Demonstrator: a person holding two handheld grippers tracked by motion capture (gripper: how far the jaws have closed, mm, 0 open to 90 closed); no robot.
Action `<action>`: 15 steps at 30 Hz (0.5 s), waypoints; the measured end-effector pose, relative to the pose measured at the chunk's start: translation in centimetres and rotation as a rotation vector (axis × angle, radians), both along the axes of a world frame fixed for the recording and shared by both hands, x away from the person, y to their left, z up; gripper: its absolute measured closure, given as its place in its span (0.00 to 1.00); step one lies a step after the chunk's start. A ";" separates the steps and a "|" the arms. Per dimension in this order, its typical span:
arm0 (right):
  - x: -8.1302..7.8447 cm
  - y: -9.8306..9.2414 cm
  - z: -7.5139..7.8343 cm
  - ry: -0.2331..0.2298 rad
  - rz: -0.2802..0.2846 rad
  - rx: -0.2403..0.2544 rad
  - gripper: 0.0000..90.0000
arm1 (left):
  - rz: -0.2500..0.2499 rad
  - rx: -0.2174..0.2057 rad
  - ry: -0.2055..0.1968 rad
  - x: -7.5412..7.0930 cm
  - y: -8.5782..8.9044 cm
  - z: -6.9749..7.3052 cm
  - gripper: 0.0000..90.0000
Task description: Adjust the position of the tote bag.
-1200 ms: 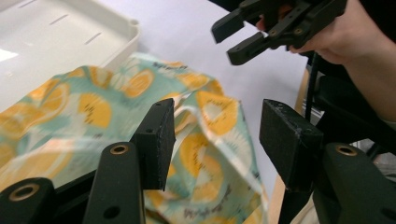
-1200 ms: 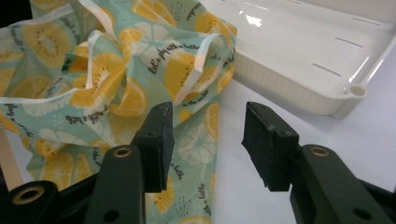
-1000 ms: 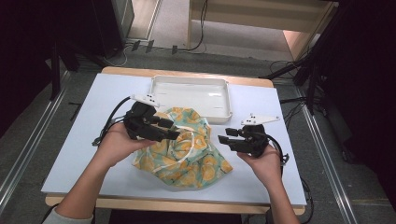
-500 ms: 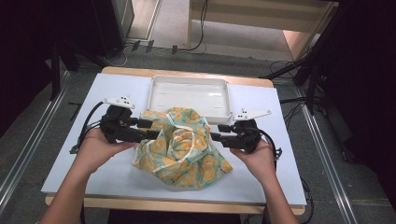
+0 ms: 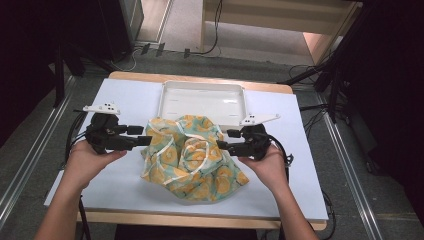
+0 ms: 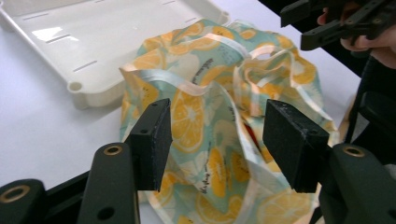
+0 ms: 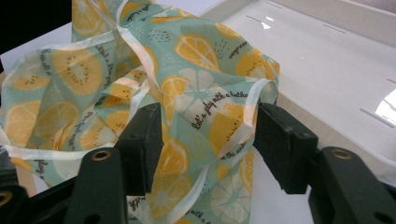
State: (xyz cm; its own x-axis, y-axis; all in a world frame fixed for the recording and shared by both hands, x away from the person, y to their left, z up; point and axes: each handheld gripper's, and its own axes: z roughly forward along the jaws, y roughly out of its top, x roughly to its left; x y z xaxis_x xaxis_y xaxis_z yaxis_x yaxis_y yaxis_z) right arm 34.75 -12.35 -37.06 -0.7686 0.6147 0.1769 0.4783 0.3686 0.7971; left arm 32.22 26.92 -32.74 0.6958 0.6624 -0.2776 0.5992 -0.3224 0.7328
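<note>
Fingers (image 6: 154, 140) parted (both grippers), fruit-print cloth (image 5: 192, 155) between

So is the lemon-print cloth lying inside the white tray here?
No, the lemon-print cloth lies bunched on the white table cover in front of the white tray, overlapping at most its near rim.
</note>
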 end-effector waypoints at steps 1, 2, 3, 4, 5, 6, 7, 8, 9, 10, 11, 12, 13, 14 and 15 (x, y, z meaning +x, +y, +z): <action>0.0 0.0 0.0 0.000 0.000 0.000 0.46 | 0.000 0.000 0.000 0.0 0.0 0.0 0.46; 0.1 0.4 0.0 -0.004 0.002 -0.005 0.43 | 0.003 -0.004 0.003 0.1 0.1 -0.2 0.45; 0.1 0.4 0.0 -0.004 0.002 -0.005 0.43 | 0.007 -0.001 0.002 0.2 0.3 -0.4 0.45; 0.3 0.7 0.0 -0.010 0.010 -0.008 0.41 | 0.010 -0.001 0.005 0.3 0.4 -0.5 0.42; 0.3 0.7 0.0 -0.010 0.010 -0.008 0.41 | 0.012 -0.009 0.009 0.4 0.5 -0.6 0.42; 0.3 0.9 0.0 -0.009 0.009 -0.012 0.41 | 0.011 -0.009 0.011 0.4 0.6 -0.8 0.42; 0.5 1.1 0.0 -0.012 0.011 -0.017 0.40 | 0.017 -0.010 0.011 0.5 0.7 -1.0 0.41; 0.8 1.7 -0.3 -0.004 0.008 -0.025 0.40 | 0.022 -0.013 0.023 0.7 0.9 -1.6 0.41; 0.8 1.7 -0.3 -0.004 0.008 -0.025 0.40 | 0.022 -0.013 0.023 0.7 0.9 -1.6 0.41; 1.0 2.0 -0.5 -0.001 0.005 -0.030 0.40 | 0.024 -0.010 0.031 0.8 0.9 -1.9 0.41; 1.1 2.2 -0.6 0.002 0.002 -0.034 0.41 | 0.029 -0.003 0.040 1.1 0.8 -2.5 0.42; 1.2 2.3 -0.7 0.006 0.000 -0.037 0.42 | 0.028 0.002 0.045 1.2 0.8 -2.9 0.43; 1.4 2.4 -0.8 0.010 -0.002 -0.041 0.43 | 0.029 -0.007 0.052 1.4 0.7 -3.3 0.44; 1.5 2.5 -1.0 0.013 -0.004 -0.044 0.46 | 0.032 -0.014 0.059 1.5 0.7 -3.7 0.45; 1.5 2.6 -1.1 0.014 -0.008 -0.051 0.48 | 0.032 -0.014 0.059 1.5 0.7 -3.7 0.47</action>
